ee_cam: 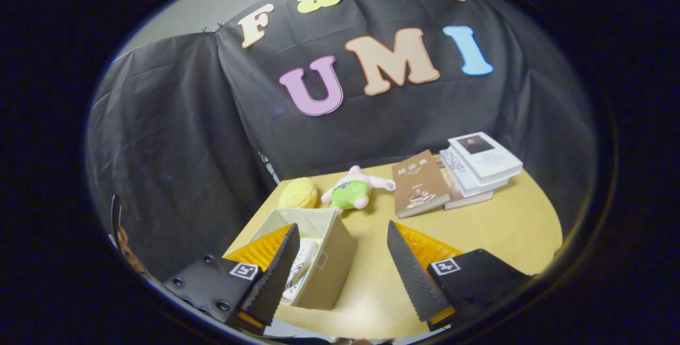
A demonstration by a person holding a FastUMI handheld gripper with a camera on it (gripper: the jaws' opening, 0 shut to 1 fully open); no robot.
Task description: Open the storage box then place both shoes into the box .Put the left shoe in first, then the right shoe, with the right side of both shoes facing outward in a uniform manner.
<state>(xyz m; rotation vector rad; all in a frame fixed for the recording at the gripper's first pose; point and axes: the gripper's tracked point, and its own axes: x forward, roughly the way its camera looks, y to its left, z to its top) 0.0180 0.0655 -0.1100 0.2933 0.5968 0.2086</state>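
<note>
I'm holding the hand-held gripper (340, 260) wide open, gripping nothing, above the tabletop (504, 228). The box (329, 260) is sitting open at lower left of centre, between the fingers, nearer the left one, with a shoe (303, 270) lying inside. Toys (350, 192) and books (467, 172) are lying beyond.

Staged recording booth: table (504, 223) backed by draped black cloth (175, 137); props laid out, books (467, 172), plush toy (351, 190).
</note>
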